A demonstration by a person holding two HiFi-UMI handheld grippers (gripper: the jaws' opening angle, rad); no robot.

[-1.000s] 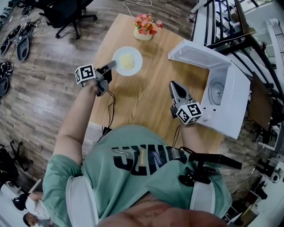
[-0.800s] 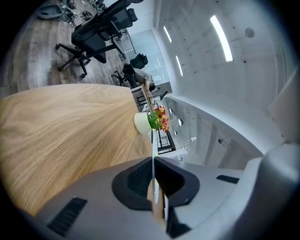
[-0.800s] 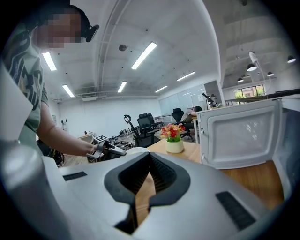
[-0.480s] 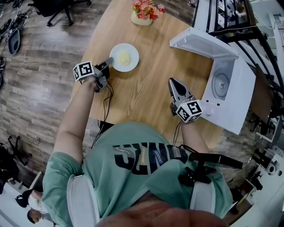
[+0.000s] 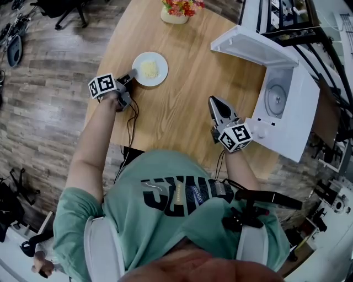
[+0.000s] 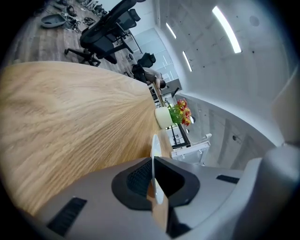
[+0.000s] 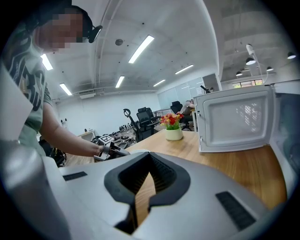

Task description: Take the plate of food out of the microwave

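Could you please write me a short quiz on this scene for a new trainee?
1. True or false: the microwave door is shut.
2. Which gripper holds the plate of food? A: left gripper; B: right gripper; C: neither.
3. What stands at the far edge of the table?
Key: 1 false, it stands open; 2 A, shut on the plate's rim; 3 a pot of flowers.

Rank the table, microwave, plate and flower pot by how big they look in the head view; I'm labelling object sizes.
1. table
2. microwave, its door open
3. plate and flower pot: these look about alike. The picture's top edge cuts the pot off, so I won't rank them against each other.
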